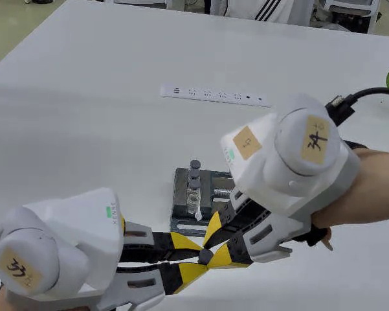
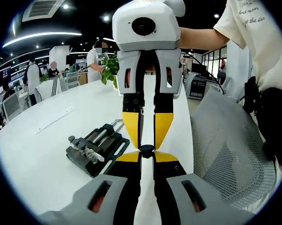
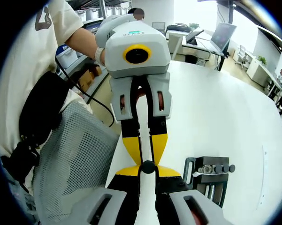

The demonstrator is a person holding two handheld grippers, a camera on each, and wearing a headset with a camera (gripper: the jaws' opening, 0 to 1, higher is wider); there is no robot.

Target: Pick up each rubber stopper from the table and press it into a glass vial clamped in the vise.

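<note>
Vials [image 1: 193,202] upright in vise [image 1: 180,214], seemingly stoppered.

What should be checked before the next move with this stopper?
1. Rubber stopper gripped: ok. It is pinched where the tips of the left gripper and the right gripper meet.
2. One gripper alone bears it: cannot tell. Both sets of jaws close on it.
3. Vise seated flat on the table: ok.
4. A glass vial still unstoppered: cannot tell. The mouth is too small to see.
5. Power strip out of the way: ok. It lies beyond the vise.
</note>
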